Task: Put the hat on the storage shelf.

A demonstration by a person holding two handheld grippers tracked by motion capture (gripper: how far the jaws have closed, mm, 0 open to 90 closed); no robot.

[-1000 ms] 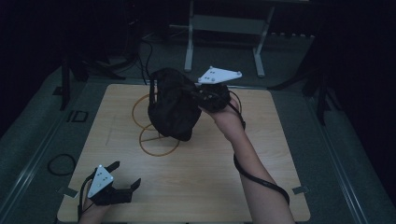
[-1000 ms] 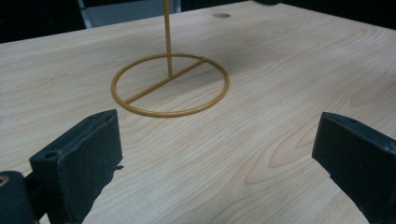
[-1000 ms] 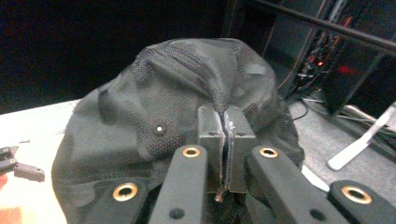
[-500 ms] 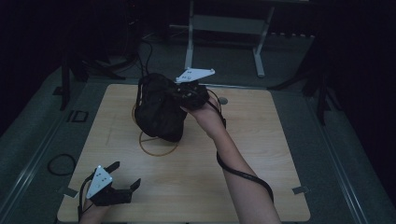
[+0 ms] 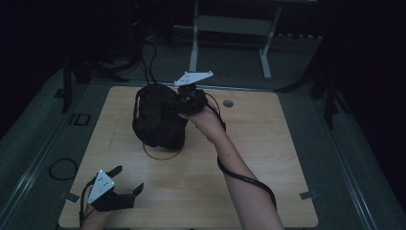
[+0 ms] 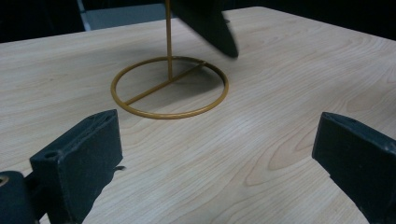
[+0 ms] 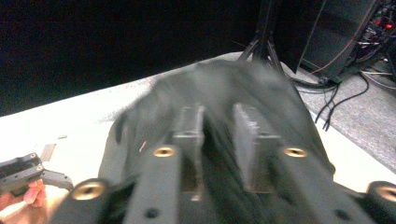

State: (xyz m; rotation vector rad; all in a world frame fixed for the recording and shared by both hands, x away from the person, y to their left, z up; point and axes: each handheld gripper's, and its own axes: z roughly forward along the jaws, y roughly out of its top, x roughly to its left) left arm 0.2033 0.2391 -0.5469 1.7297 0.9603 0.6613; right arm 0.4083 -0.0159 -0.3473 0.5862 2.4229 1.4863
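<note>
The right gripper's fingers [image 7: 250, 140] stand a little apart, with a dark strip of the bag [image 5: 158, 117] running up between them. They have just been opening: half a second ago they were clamped tight on that fabric, so the grip now looks slackened, though blur keeps me from telling whether the pads still press on the cloth. The right gripper [image 5: 184, 98] sits at the bag's upper right side, its grey plate tilted above it.

Since a second ago the right hand has carried the bag leftward across the worktop [image 5: 268, 158] and a bit lower. It was then held to the right of the stand [image 6: 169, 86], with much of the gold ring base showing; now it hangs directly over the stand, and in the high view only the near arc of the ring peeks out beneath it. In the left gripper view the upright rod rises into the bag's dark underside, which hangs clear of the ring.

My reading: the bag is being left on the stand and the release has begun. Whether it will hang there on its own is not yet shown.

The left gripper [image 5: 125, 188] has kept its place at the near left corner, fingers spread wide and holding nothing, pointed at the stand.
</note>
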